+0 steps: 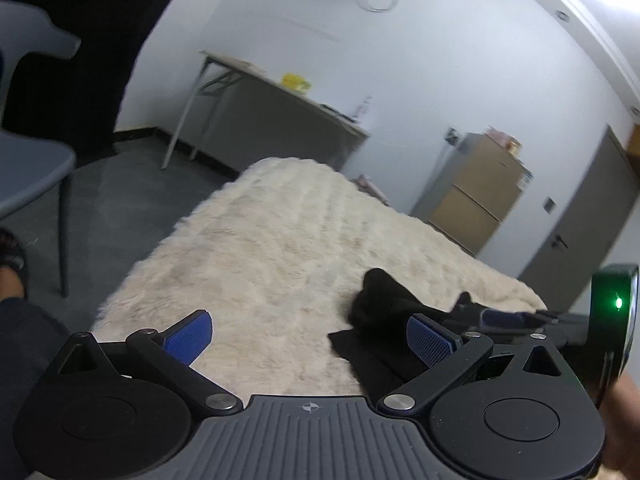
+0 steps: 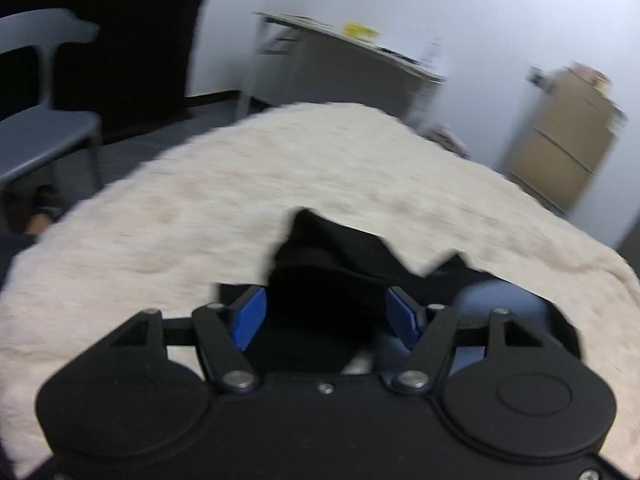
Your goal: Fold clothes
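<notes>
A crumpled black garment (image 1: 384,304) lies on a cream fluffy rug (image 1: 260,240), toward its near right part. My left gripper (image 1: 310,338) is open over bare rug, and its right pad (image 1: 430,340) overlaps the garment's left edge. In the blurred right wrist view the black garment (image 2: 328,256) bunches up on the rug (image 2: 200,200). My right gripper (image 2: 326,316) is open low over it, with dark fabric in the gap and the pads (image 2: 250,318) apart from it. A bluish-grey patch (image 2: 500,300) shows beside the black fabric; what it is I cannot tell.
A grey chair (image 1: 28,168) stands left of the rug, with a sandalled foot (image 1: 10,256) and a dark trouser leg beneath it. Against the far wall are a folding table (image 1: 280,120) and a brown cabinet (image 1: 480,192). A device with a green light (image 1: 616,300) sits at the right edge.
</notes>
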{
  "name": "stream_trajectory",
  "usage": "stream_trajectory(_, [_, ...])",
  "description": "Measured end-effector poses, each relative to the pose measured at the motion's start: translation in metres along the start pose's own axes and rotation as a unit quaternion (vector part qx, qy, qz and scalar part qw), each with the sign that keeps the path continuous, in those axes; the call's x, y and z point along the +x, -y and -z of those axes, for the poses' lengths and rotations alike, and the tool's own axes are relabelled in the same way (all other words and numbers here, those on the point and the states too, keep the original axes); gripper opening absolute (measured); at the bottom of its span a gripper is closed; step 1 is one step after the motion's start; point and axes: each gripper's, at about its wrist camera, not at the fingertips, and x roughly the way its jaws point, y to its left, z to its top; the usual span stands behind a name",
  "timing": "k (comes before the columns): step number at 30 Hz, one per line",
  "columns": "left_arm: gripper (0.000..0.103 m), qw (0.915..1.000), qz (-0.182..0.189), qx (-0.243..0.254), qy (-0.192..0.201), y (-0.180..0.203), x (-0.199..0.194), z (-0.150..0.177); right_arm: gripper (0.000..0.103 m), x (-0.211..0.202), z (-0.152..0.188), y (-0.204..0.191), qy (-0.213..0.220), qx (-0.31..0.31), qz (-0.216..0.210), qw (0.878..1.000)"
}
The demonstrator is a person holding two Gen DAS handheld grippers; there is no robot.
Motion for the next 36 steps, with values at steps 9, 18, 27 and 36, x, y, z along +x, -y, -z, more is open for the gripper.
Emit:
stream_trajectory(9, [0.103,0.9996,-0.004,0.026,-0.005,0.008,-0.001,0.002,0.032,0.098,0.023,-0.042,-0.135,0.022,-0.046,0.99])
stream_trajectory(18, [0.103,0.9997,0.018,0.009,0.016,0.003,-0.007,0.001,0.0,0.01,-0.017,0.0,0.006,0.169,-0.074,0.983])
stream_trajectory(27, [0.103,0.9987,0.028,-0.006,0.042,-0.001,-0.017,0.0,0.002,-0.079,-0.094,-0.011,0.131,0.182,-0.217,0.95])
stream_trajectory(36, [0.103,0.9985,0.027,-0.005,0.047,-0.003,-0.022,0.001,0.047,0.011,-0.035,-0.054,-0.054,0.235,-0.289,0.926])
